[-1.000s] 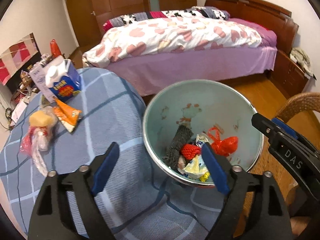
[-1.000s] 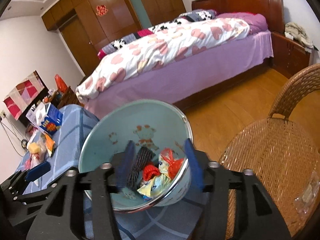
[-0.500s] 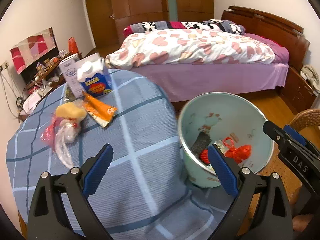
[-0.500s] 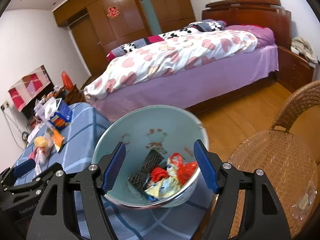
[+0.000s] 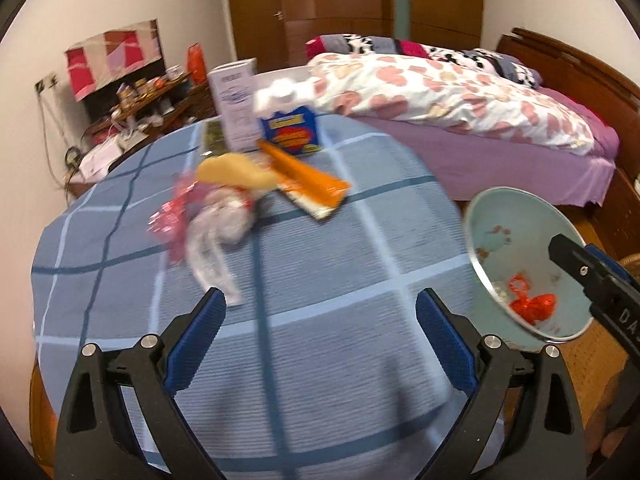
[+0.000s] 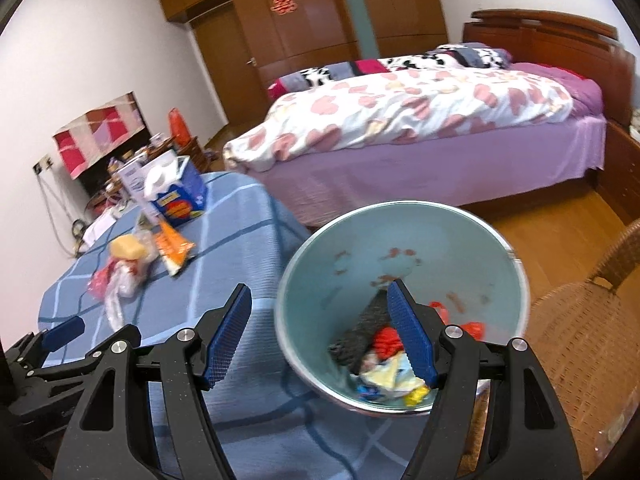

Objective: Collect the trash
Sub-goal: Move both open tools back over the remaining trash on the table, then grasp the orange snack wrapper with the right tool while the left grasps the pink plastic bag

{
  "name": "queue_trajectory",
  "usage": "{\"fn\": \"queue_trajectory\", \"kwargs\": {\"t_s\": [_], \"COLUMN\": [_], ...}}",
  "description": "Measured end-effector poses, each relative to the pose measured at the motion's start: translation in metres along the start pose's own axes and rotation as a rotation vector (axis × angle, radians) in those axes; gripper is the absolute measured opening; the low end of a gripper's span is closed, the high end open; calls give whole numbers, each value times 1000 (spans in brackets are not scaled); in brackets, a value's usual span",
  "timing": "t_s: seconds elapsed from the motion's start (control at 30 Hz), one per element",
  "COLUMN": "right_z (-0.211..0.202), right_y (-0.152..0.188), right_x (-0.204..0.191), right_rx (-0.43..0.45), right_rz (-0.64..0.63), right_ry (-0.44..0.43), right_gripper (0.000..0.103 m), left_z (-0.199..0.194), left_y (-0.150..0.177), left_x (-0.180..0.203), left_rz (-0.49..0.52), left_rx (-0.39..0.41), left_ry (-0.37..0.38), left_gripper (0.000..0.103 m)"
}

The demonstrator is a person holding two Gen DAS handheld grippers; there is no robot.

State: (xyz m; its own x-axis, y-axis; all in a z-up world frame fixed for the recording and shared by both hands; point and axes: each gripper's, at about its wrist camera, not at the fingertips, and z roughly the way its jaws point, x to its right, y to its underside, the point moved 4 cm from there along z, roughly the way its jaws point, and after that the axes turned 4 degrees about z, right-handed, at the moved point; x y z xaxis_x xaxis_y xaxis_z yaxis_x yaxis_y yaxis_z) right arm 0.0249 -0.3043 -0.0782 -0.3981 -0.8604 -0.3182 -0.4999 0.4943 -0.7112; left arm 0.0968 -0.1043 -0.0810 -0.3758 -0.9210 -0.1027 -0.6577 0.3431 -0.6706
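Note:
A pale green bin (image 6: 460,240) with wrappers, a red bag and a dark strip inside stands at the table's right edge; it also shows in the left wrist view (image 5: 520,220). On the blue checked tablecloth (image 5: 300,280) lie a clear and pink plastic bag (image 5: 216,220), a yellow lump (image 5: 236,174) and an orange wrapper (image 5: 308,180). My left gripper (image 5: 320,312) is open and empty above the cloth, short of the trash. My right gripper (image 6: 320,312) is open and empty, straddling the bin's left rim.
A blue tissue box (image 5: 290,128) and a white carton (image 5: 236,104) stand at the table's far side. A bed (image 6: 420,120) lies beyond. A wicker chair (image 6: 580,340) stands right of the bin. A cluttered side table (image 5: 136,108) is at the far left.
My left gripper has swung left, from over the bin to over the tablecloth facing the trash. My right gripper has shifted left, so its left finger is now outside the bin.

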Motion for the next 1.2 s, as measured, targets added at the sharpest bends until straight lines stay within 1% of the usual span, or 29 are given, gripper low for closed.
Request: {"fn": "queue_trajectory", "kwargs": {"t_s": [0.23,0.37,0.5,0.6,0.73,0.8,0.97,1.2], "right_z": [17,30,49,62,84,93,118,157], "right_y": [3,2,0,-1,-7,-10,-17,-24], "right_x": [-44,-65,-83,-93,-108,-114,-134,-154], "right_rx": [-36,-52,-75,-90,-118,-128,-159,-219], "right_rz": [-78,-115,-139,-168,-189,-201,-254,-277], "right_ry": [-66,-89,-110,-115,-128,-137,-153,-173], "right_gripper": [69,69,64,59,57,54,53,53], "left_z": [9,12,20,27,41,49,69,91], "left_y": [14,16,13,8,-5,-10,-26,-40], "left_x": [-65,-100,-127,-141,-155,-158,-164,-168], "left_rz": [-115,-172,-202,-212,-223,-230,-226,-223], "left_rx": [-29,-31,-38,-39,-41,-46,-56,-67], "left_ry": [-63,-101,-129,-133,-123,-115,-111,-92], "left_gripper": [94,93,92,90,85,81,78,75]}}
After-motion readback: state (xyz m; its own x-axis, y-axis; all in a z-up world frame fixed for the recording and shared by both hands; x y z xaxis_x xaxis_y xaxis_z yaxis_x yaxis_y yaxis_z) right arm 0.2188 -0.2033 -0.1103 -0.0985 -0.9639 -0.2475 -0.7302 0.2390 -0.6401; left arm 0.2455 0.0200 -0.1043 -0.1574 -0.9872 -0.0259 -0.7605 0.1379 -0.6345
